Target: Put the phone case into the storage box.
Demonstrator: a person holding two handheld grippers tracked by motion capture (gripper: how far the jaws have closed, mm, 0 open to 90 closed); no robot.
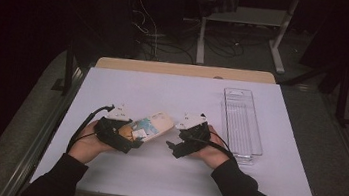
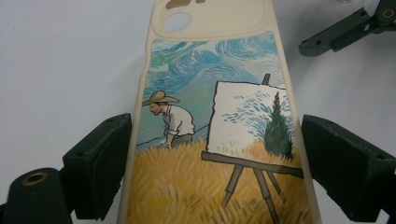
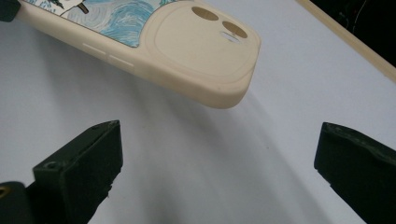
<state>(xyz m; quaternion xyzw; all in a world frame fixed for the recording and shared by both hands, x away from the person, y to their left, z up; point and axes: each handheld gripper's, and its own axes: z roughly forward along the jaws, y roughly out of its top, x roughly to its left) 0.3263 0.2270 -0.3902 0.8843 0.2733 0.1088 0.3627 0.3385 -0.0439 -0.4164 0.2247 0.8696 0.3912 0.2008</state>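
A cream phone case (image 1: 151,125) printed with a painter, an easel and a wheat field is held by its lower end in my left gripper (image 1: 132,135). In the left gripper view both pads press on the long sides of the case (image 2: 205,116), so the gripper (image 2: 215,140) is shut on it. The right gripper view shows the case's camera end (image 3: 196,46) raised off the table, with a shadow beneath it. Just right of the case, my right gripper (image 1: 176,146) stands open and empty, its jaws wide apart over bare table (image 3: 217,149). One of its jaws shows in the left gripper view (image 2: 345,30).
A long clear plastic tray (image 1: 242,121) lies on the white table (image 1: 153,176) right of the right hand, running front to back. A wooden edge (image 1: 186,70) borders the table's far side. Beyond it are dark floor, cables and table legs.
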